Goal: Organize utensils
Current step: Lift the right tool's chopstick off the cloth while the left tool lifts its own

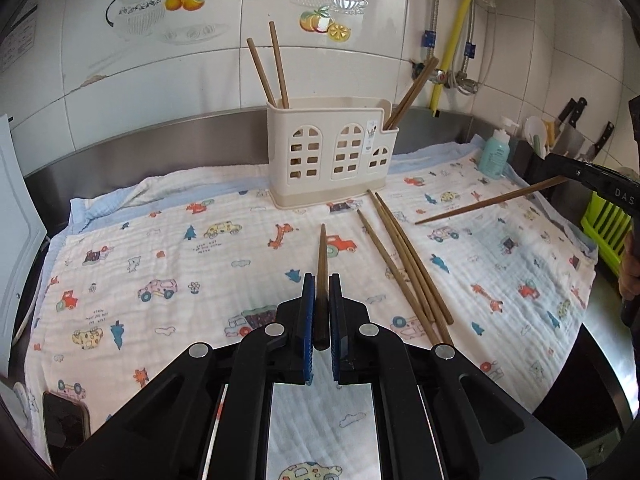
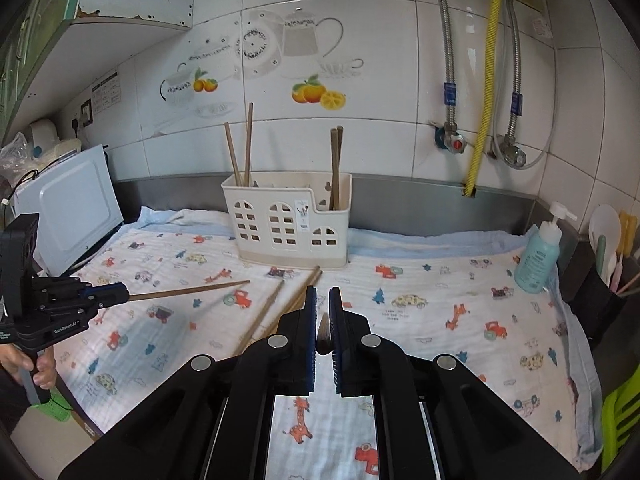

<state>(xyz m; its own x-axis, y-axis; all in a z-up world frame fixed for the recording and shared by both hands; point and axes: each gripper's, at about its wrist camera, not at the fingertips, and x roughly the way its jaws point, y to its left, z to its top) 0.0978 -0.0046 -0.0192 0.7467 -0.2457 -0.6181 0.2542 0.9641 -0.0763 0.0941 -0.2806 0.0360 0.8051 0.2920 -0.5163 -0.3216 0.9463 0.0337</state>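
Left tool [image 1: 322,280], lower centre of the left wrist view: jaws closed on a single brown chopstick [image 1: 322,256], tip pointing up-frame toward the cream utensil holder [image 1: 332,152]. Right tool [image 2: 323,294], lower centre of the right wrist view: jaws closed on the butt of a second chopstick [image 2: 323,330], seen end-on and blurred between the blue pads. Same right tool visible at the right edge of the left wrist view, its chopstick [image 1: 492,202] slanting down toward frame centre, clear of the cloth. Left tool also visible at the left edge of the right wrist view, gripped by a hand [image 2: 38,368], chopstick [image 2: 188,290] extending rightward. Holder upright at upper centre of both views, on a cartoon-printed cloth [image 1: 180,280] covering the desk; two chopsticks [image 1: 268,68] standing in its left compartment, two more [image 1: 412,94] leaning out of the lower right compartment. Three loose chopsticks [image 1: 404,264] lying on the cloth, right of centre in the left wrist view, fanned from just beside the holder's base toward the lower frame. Teal pump bottle [image 2: 538,252] at the right of the cloth. White tiled wall [image 2: 380,140] behind.
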